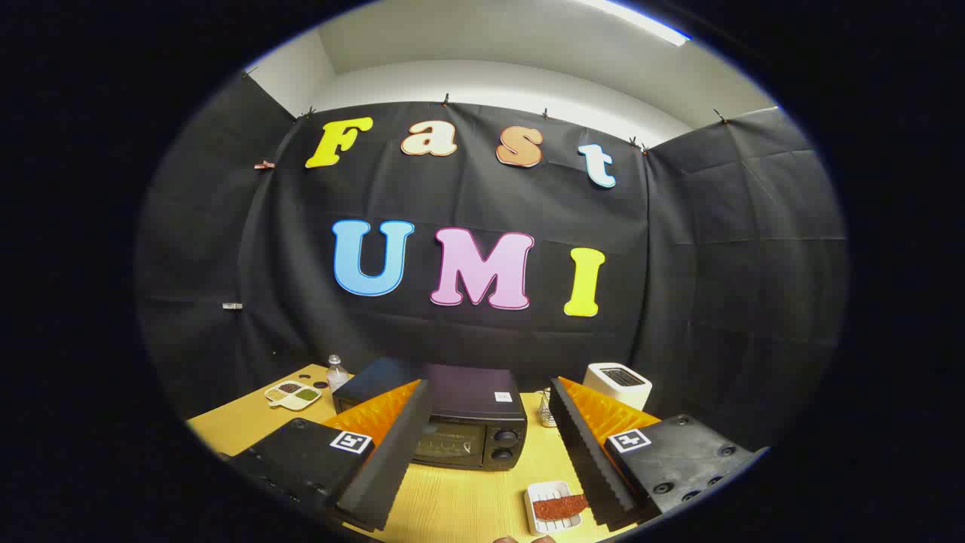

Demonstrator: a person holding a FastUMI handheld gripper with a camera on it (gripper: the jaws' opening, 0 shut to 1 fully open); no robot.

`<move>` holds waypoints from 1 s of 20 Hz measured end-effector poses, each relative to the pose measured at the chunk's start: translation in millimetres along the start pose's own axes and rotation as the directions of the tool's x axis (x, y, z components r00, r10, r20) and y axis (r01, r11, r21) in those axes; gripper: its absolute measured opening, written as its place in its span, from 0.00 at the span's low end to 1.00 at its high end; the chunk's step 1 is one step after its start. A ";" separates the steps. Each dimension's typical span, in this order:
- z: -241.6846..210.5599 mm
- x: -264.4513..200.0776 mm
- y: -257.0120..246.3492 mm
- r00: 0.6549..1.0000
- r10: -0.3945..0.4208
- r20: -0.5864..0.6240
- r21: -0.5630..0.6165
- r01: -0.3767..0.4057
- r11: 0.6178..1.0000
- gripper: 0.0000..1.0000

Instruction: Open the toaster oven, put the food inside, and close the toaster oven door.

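Observation:
A black toaster oven (464, 422) stands on the yellow wooden table (460, 498), its glass door closed and two knobs on its right side. It lies beyond my fingers, partly behind the left one. A small white dish (549, 496) holding a reddish-brown slab of food (559, 507) sits on the table close in, just inside the right finger. My gripper (482, 452) hangs above the table, open wide, with nothing between its fingers (392, 460).
A white pop-up toaster (618, 383) stands at the back right. A small wire whisk-like item (546, 411) is beside the oven's right side. At the back left lie a white divided dish of spices (292, 394) and a small clear bottle (336, 372).

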State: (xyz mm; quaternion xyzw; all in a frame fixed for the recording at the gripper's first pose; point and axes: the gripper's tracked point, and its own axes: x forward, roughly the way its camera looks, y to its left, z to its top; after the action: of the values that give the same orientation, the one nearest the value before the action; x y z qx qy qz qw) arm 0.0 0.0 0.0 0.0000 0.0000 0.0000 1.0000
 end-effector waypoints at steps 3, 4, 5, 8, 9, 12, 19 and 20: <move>-5.0 -2.2 3.2 1.000 -0.006 -0.016 0.013 0.007 1.000 0.97; -5.3 -2.8 3.5 1.000 -0.009 -0.016 0.010 0.009 1.000 0.97; -6.4 -2.7 3.9 1.000 -0.011 -0.017 0.008 0.011 1.000 0.97; -7.2 -2.2 3.8 0.999 -0.030 -0.026 0.018 0.030 0.999 0.97; -6.3 -1.2 3.0 0.999 -0.037 -0.025 0.025 0.037 0.999 0.97; -13.1 2.5 8.9 0.998 -0.017 -0.064 0.045 0.020 0.999 0.97; -31.8 25.5 11.6 0.994 -0.026 -0.104 0.060 0.033 0.998 0.97; -38.5 30.9 15.8 0.992 -0.024 -0.127 0.076 0.034 0.997 0.97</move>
State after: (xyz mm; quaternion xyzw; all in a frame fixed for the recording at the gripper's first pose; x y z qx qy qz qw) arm 30.9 15.8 -38.5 0.0389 0.0630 -0.0146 0.9971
